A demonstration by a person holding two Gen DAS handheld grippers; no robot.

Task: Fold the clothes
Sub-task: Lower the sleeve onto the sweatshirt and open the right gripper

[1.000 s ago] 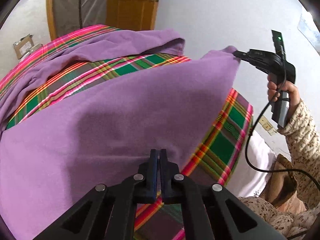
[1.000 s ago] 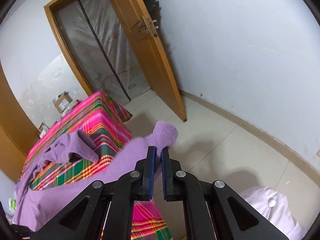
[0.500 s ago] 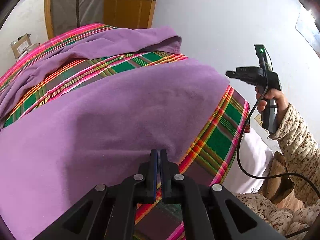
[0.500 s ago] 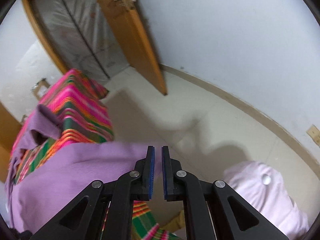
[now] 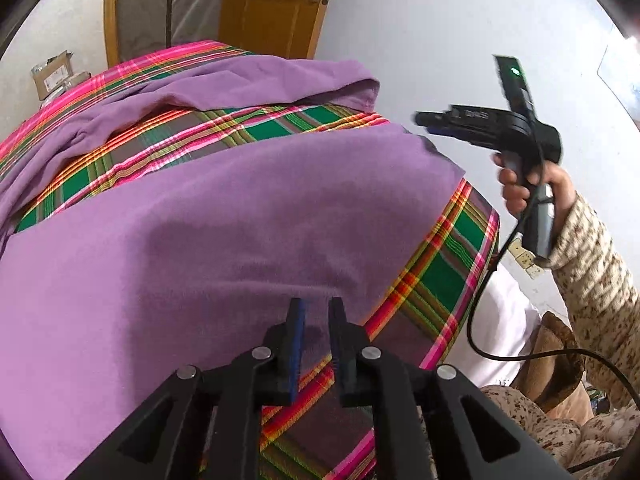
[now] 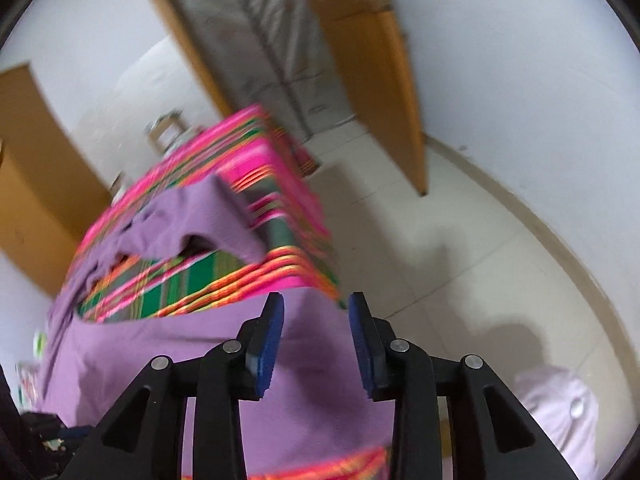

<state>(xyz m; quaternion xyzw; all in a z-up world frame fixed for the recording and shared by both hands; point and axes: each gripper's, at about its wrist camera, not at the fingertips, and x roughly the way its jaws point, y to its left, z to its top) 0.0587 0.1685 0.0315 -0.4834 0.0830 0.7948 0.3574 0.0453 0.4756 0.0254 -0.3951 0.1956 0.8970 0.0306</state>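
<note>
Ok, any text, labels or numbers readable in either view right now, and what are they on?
Nothing reads cleanly.
Right claw: pale lettering on top of its body, too blurred to read.
Cardboard box: a label, too small to read.
Purple garment and plaid cloth: no print.
Right wrist view: motion-blurred, nothing legible.

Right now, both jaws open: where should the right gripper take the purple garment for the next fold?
Judging by how it lies, take the purple garment at its near right corner, where the hem meets the plaid cloth. That edge lies flat and exposed, so slide the right gripper in low from the table's right side, one jaw under the hem.
</note>
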